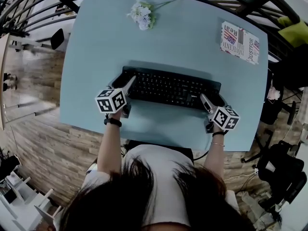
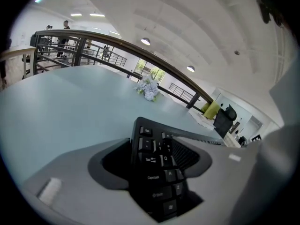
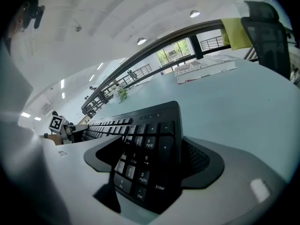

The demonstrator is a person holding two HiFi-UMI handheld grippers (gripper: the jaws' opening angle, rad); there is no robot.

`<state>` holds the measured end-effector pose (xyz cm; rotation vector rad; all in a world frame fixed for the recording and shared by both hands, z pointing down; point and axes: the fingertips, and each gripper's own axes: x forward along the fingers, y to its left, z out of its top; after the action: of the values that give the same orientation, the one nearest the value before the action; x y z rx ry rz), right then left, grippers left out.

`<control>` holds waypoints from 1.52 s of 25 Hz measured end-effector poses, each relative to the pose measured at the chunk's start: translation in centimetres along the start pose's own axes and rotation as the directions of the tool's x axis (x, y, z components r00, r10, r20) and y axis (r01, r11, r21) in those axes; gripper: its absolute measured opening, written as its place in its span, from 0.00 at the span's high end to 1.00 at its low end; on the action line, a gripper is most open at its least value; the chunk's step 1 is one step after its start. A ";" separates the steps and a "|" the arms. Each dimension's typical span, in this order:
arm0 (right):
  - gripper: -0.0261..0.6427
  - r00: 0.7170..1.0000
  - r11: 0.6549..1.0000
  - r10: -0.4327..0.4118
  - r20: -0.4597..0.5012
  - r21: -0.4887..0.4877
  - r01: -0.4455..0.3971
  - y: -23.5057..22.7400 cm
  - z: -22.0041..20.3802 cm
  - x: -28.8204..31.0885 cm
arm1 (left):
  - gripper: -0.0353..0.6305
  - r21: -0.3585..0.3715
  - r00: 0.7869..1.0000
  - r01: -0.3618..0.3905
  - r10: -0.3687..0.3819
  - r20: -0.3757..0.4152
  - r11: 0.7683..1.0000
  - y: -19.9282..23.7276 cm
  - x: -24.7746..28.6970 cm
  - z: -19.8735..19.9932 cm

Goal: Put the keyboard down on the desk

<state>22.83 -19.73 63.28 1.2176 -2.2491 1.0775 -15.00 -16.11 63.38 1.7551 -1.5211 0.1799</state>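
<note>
A black keyboard [image 1: 171, 88] lies flat on the pale blue desk [image 1: 159, 37], near its front edge. My left gripper [image 1: 126, 86] is at the keyboard's left end and my right gripper [image 1: 208, 103] at its right end. In the left gripper view the jaws [image 2: 159, 158] stand wide around the end with the Caps Lock and Shift keys [image 2: 161, 184], with a dark gap on one side. In the right gripper view the jaws [image 3: 150, 161] straddle the number pad [image 3: 145, 168], and desk shows between one pad and the keyboard. Neither pair presses on it.
A bunch of white flowers [image 1: 141, 14] lies at the desk's far edge. A printed booklet [image 1: 239, 42] sits at the far right corner. A green-backed chair [image 1: 293, 30] stands off the right side and a dark railing [image 2: 117, 43] runs behind the desk.
</note>
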 end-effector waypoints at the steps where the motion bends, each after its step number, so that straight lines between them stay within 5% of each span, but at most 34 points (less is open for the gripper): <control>1: 0.42 1.000 1.000 -0.007 0.001 -0.003 0.007 0.0 0.0 0.0 | 0.49 0.002 1.000 -0.010 0.010 -0.001 1.000 0.1 0.0 -0.1; 7: 0.42 0.996 0.994 -0.088 0.028 -0.058 0.090 -0.3 -0.1 0.1 | 0.48 0.042 0.997 -0.083 0.083 0.005 0.996 0.8 -0.3 -0.5; 12: 0.42 0.989 0.987 -0.126 0.078 -0.090 0.133 -0.3 0.2 -0.2 | 0.48 0.150 0.986 -0.164 0.158 0.053 0.975 1.4 -0.9 0.0; 28: 0.42 0.981 0.980 -0.136 0.139 -0.125 0.153 0.5 1.4 -1.1 | 0.48 0.215 0.985 -0.142 0.117 0.124 0.966 -0.5 -2.1 2.1; 38: 0.42 0.977 0.969 -0.040 0.209 -0.231 0.089 4.7 4.2 -3.0 | 0.48 0.268 0.976 -0.120 0.063 0.211 0.956 -4.2 -4.7 4.5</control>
<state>20.80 -19.76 56.62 1.3372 -2.3865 0.6589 -14.25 -15.49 55.72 1.9719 -1.7959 0.2841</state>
